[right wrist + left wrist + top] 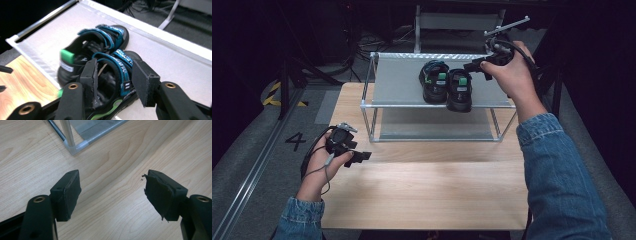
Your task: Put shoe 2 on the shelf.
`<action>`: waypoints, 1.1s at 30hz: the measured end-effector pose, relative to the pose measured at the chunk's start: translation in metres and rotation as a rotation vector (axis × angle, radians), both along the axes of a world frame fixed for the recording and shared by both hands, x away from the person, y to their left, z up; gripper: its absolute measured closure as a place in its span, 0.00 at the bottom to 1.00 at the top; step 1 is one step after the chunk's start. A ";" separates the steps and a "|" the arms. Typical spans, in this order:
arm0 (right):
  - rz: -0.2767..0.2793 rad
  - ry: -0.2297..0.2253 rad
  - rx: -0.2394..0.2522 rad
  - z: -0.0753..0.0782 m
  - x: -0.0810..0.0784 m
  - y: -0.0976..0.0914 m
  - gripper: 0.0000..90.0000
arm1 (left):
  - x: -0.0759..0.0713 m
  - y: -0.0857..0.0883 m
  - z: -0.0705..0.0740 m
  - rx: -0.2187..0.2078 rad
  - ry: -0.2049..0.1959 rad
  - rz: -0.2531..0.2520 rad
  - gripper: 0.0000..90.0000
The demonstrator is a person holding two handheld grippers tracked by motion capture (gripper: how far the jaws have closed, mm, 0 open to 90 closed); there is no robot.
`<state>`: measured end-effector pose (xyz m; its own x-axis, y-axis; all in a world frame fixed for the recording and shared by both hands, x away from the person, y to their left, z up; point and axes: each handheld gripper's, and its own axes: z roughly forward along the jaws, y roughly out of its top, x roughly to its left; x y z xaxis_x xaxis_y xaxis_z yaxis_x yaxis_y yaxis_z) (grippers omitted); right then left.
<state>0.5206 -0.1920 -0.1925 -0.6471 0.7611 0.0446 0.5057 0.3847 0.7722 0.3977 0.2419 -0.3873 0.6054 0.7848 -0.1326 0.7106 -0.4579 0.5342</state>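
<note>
Light wooden counter nearest: left tongs released above it. Farther, one silver two-tier metal rack carries two black sandals with blue straps on its top shelf; right tongs released, straddling the nearer sandal's strap.

- A light wooden table stands on a grey floor marked with a "4"
- A metal-framed shoe rack with two grey fabric shelves stands on the table's far half, its foot resting on the wood
- Two black sandals with blue straps and green tabs sit side by side, touching, on the top shelf, right of middle near its front edge
</note>
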 end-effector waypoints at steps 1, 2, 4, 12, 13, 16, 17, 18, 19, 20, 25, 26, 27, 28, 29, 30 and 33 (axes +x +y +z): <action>0.006 -0.013 0.004 0.004 -0.007 -0.002 0.64 | 0.000 -0.001 0.000 -0.001 0.002 -0.002 0.32; 0.008 -0.020 0.009 0.006 -0.012 -0.003 0.64 | 0.000 -0.001 0.001 0.002 -0.002 -0.005 0.32; 0.022 -0.039 0.026 0.010 -0.027 -0.006 0.65 | 0.001 -0.004 0.002 0.002 -0.004 -0.012 0.32; 0.067 -0.038 0.046 0.004 -0.070 -0.011 0.67 | 0.003 -0.010 0.003 0.009 -0.008 -0.023 0.32; 0.067 -0.038 0.046 0.004 -0.070 -0.011 0.67 | 0.004 -0.011 0.003 0.008 -0.005 -0.024 0.32; 0.083 -0.029 0.047 -0.002 -0.081 -0.011 0.69 | 0.004 -0.013 0.004 0.012 -0.007 -0.030 0.32; 0.099 -0.023 0.052 -0.008 -0.086 -0.009 0.70 | 0.005 -0.014 0.003 0.007 -0.004 -0.027 0.32; 0.099 -0.023 0.052 -0.008 -0.086 -0.009 0.70 | 0.005 -0.014 0.003 0.007 -0.004 -0.027 0.32; 0.107 -0.019 0.053 -0.012 -0.088 -0.009 0.70 | 0.005 -0.015 0.003 0.006 -0.003 -0.027 0.32; 0.113 -0.011 0.056 -0.017 -0.089 -0.008 0.71 | 0.005 -0.015 0.003 0.010 -0.002 -0.031 0.32; 0.133 0.030 0.049 -0.047 -0.092 -0.003 0.76 | 0.006 -0.014 0.001 0.013 -0.001 -0.029 0.32; 0.136 0.035 0.050 -0.052 -0.092 -0.002 0.78 | 0.006 -0.014 0.001 0.013 -0.001 -0.029 0.32; 0.138 0.043 0.048 -0.056 -0.092 -0.001 0.79 | 0.006 -0.013 0.001 0.014 -0.002 -0.028 0.32; 0.141 0.049 0.044 -0.061 -0.092 0.000 0.80 | 0.006 -0.013 0.001 0.014 -0.002 -0.028 0.32; 0.144 0.053 0.040 -0.064 -0.092 0.000 0.81 | 0.006 -0.013 0.001 0.014 -0.004 -0.028 0.32; 0.149 0.064 0.041 -0.069 -0.091 0.002 0.82 | 0.006 -0.012 0.001 0.013 0.000 -0.026 0.32; 0.158 0.085 0.030 -0.079 -0.088 0.006 0.89 | 0.006 -0.011 0.000 0.013 0.003 -0.025 0.32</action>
